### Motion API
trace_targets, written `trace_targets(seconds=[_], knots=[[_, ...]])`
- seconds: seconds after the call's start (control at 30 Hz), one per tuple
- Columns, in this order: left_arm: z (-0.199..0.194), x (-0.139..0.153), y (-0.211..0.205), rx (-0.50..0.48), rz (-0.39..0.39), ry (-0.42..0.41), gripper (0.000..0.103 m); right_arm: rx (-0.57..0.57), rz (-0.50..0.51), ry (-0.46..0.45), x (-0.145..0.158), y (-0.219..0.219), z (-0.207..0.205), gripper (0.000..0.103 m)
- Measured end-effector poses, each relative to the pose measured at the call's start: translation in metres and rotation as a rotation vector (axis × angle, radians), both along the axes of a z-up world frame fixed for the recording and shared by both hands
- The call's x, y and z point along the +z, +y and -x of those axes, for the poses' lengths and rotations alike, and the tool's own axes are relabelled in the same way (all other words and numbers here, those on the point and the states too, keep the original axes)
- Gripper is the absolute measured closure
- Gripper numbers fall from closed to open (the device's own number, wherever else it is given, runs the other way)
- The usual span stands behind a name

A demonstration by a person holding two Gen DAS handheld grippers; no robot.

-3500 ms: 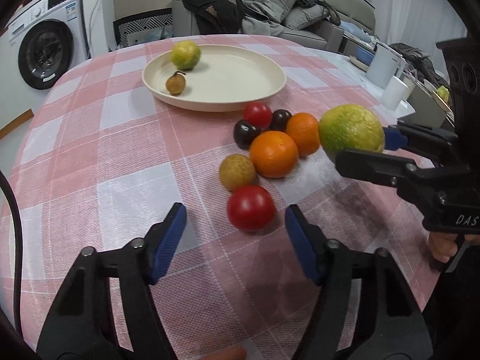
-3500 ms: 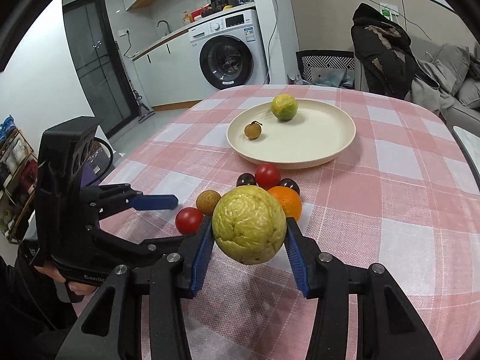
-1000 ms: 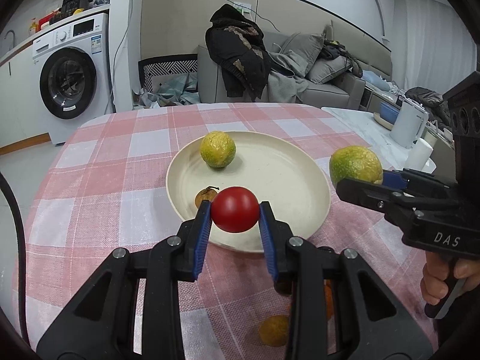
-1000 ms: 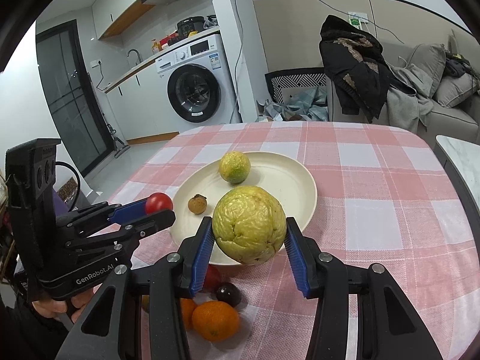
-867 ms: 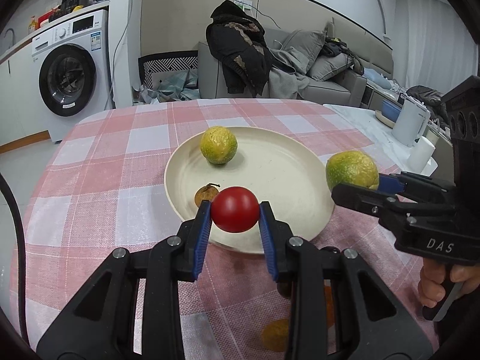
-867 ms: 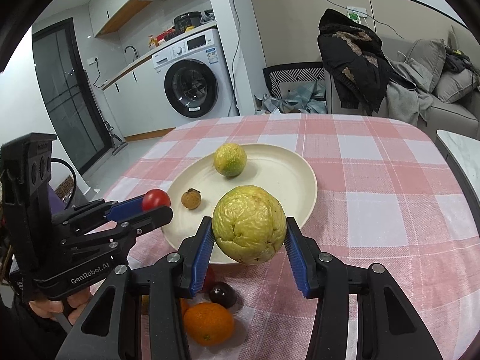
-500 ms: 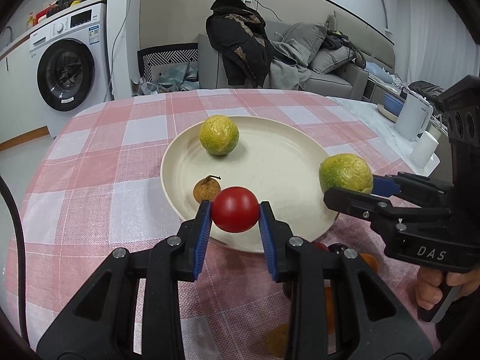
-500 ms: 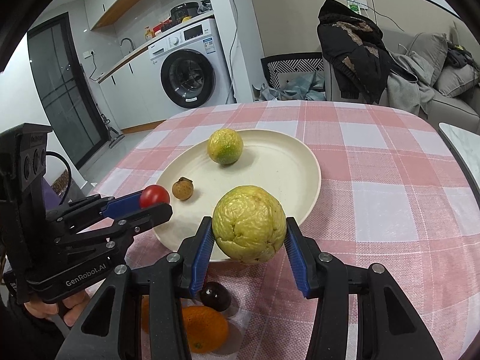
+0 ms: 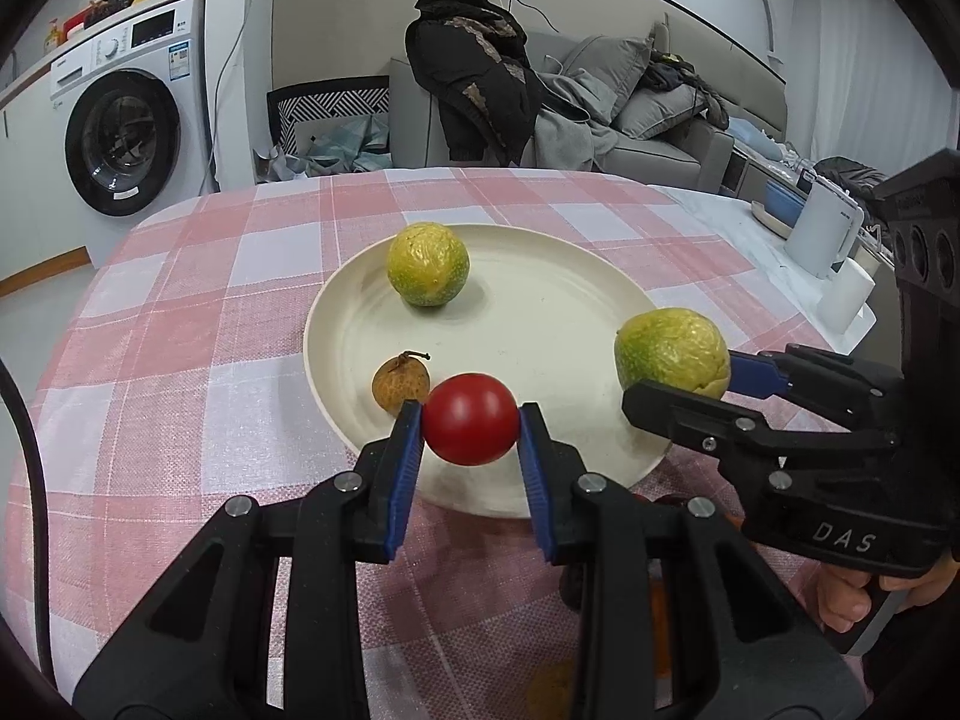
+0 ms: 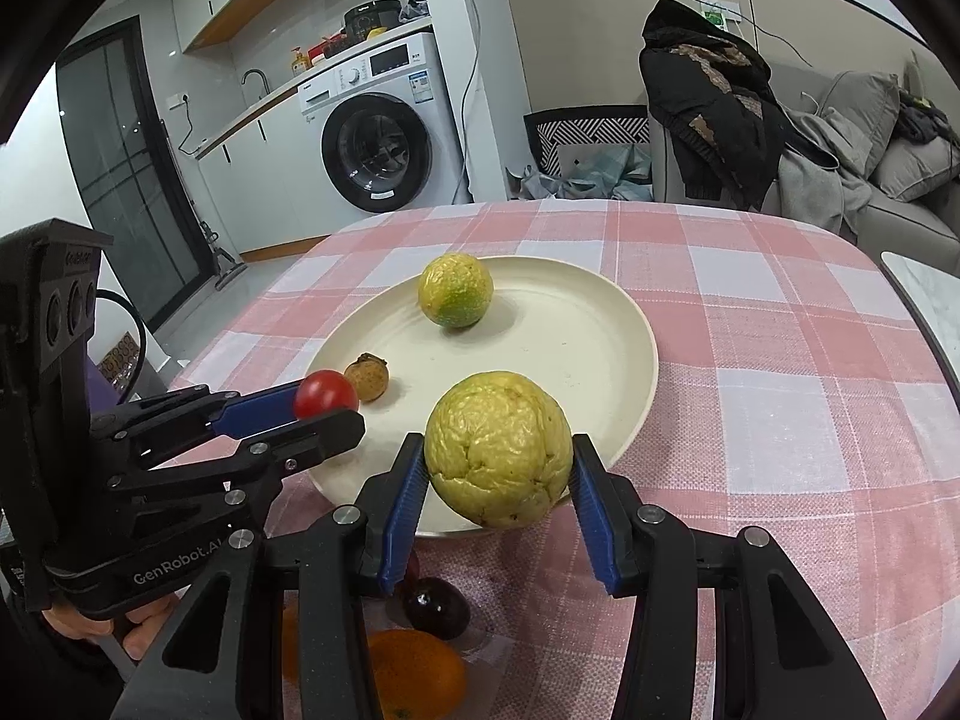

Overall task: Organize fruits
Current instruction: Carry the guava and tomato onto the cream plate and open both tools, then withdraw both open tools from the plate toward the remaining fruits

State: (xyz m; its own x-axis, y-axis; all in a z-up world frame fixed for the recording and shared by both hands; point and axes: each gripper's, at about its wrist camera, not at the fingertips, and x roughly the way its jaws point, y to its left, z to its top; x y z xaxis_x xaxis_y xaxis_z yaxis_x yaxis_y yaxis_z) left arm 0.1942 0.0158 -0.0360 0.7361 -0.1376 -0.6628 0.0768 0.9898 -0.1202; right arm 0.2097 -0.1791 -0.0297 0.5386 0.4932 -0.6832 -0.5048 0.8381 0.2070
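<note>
My left gripper (image 9: 471, 420) is shut on a red tomato (image 9: 471, 419) and holds it over the near edge of the cream plate (image 9: 570, 324). To its right, my right gripper (image 10: 499, 450) is shut on a large yellow-green citrus (image 10: 499, 447), held above the plate's near rim (image 10: 636, 414). Both show in the other view too: the citrus (image 9: 672, 349) at the plate's right rim, the tomato (image 10: 325, 394) at its left. On the plate lie a smaller yellow-green citrus (image 9: 427, 264) and a small brown fruit (image 9: 401, 382).
Below the grippers, on the pink checked tablecloth (image 10: 780, 396), lie an orange (image 10: 414, 675) and a dark plum (image 10: 435, 606). A washing machine (image 10: 384, 126) and a sofa (image 9: 648, 114) with clothes stand behind the table. A white appliance (image 9: 822, 234) stands on a side surface at the right.
Both grippers, each still gripping its fruit, have come forward and a little lower over the plate, which now looks nearer and larger. The loose fruits have slipped further beneath the grippers.
</note>
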Motion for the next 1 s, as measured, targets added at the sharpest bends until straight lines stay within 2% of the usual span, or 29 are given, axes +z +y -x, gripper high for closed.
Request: trace_targets(seconds=[0.23,0.33,0.4,0.47,0.5,0.57,0.6,0.63,0.7,0.8,1.0], knots=[[-0.005,-0.002,-0.003,0.002,-0.015,0.008,0.074,-0.004,0.007,-0.007,0.001,0.001,0.0,0.053],[-0.002,0.001,-0.002,0.015,-0.019,-0.019,0.074,-0.03,0.029,-0.048,0.007,-0.002,0.004,0.041],[0.0,0.002,-0.001,0.018,-0.025,-0.026,0.068,-0.037,0.033,-0.055,0.01,-0.005,0.004,0.033],[0.002,0.002,0.0,0.035,-0.046,-0.024,0.052,-0.042,0.043,-0.056,0.013,-0.009,0.006,0.029],[0.004,0.003,0.001,0.04,-0.053,-0.027,0.05,-0.048,0.048,-0.055,0.014,-0.011,0.007,0.022],[0.01,0.006,0.004,0.048,-0.054,-0.027,0.032,-0.063,0.049,-0.052,0.017,-0.015,0.01,0.011],[0.013,0.008,0.006,0.048,-0.046,-0.029,0.027,-0.069,0.046,-0.053,0.018,-0.017,0.011,0.007],[0.019,0.01,0.009,0.047,-0.033,-0.04,0.022,-0.074,0.046,-0.054,0.02,-0.02,0.014,0.006],[0.028,0.017,0.012,0.048,-0.022,-0.056,0.019,-0.081,0.052,-0.058,0.023,-0.023,0.018,0.0],[0.043,0.024,0.016,0.055,-0.04,-0.064,0.003,-0.079,0.056,-0.062,0.026,-0.026,0.024,0.0],[0.073,0.034,0.023,0.068,-0.051,-0.07,0.001,-0.058,0.063,-0.072,0.035,-0.03,0.042,0.0]])
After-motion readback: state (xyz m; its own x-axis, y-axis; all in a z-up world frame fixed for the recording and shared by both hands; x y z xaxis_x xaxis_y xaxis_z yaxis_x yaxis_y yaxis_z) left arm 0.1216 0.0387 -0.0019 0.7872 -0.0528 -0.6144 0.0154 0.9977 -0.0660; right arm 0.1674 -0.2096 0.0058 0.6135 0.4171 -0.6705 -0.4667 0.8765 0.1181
